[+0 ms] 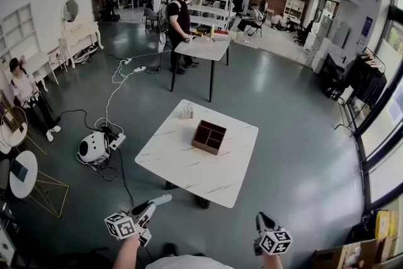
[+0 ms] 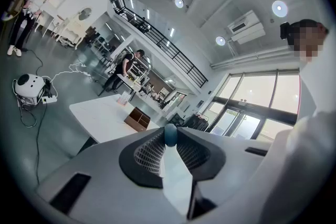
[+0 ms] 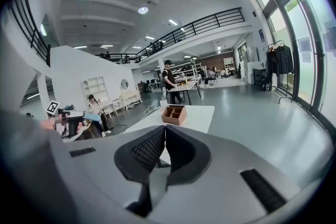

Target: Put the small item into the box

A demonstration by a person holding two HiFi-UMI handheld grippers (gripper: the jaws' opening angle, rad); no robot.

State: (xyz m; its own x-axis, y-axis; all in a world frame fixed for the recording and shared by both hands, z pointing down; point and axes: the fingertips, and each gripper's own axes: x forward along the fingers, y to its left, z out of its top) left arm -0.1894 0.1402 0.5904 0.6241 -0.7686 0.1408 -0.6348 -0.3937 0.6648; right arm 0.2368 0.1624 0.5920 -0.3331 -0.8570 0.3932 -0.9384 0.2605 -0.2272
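Observation:
A brown wooden box (image 1: 209,137) with several compartments stands on the white marble table (image 1: 182,167), well ahead of both grippers. My left gripper (image 1: 153,205) is low at the left, off the table's near edge, and is shut on a small pale tube-like item (image 1: 162,200). In the left gripper view the item (image 2: 176,176) runs between the pads, its dark rounded tip at the gripper's (image 2: 169,131) front, and the box (image 2: 137,119) lies beyond. My right gripper (image 1: 262,220) hangs at the lower right, jaws together and empty (image 3: 165,129); the box (image 3: 174,114) is far ahead.
A small clear rack (image 1: 187,112) stands on the table beside the box. A white round device (image 1: 93,148) with cables lies on the floor to the left. A person (image 1: 181,22) stands at a farther table; another person (image 1: 25,94) is at the left. Round side tables (image 1: 22,173) sit lower left.

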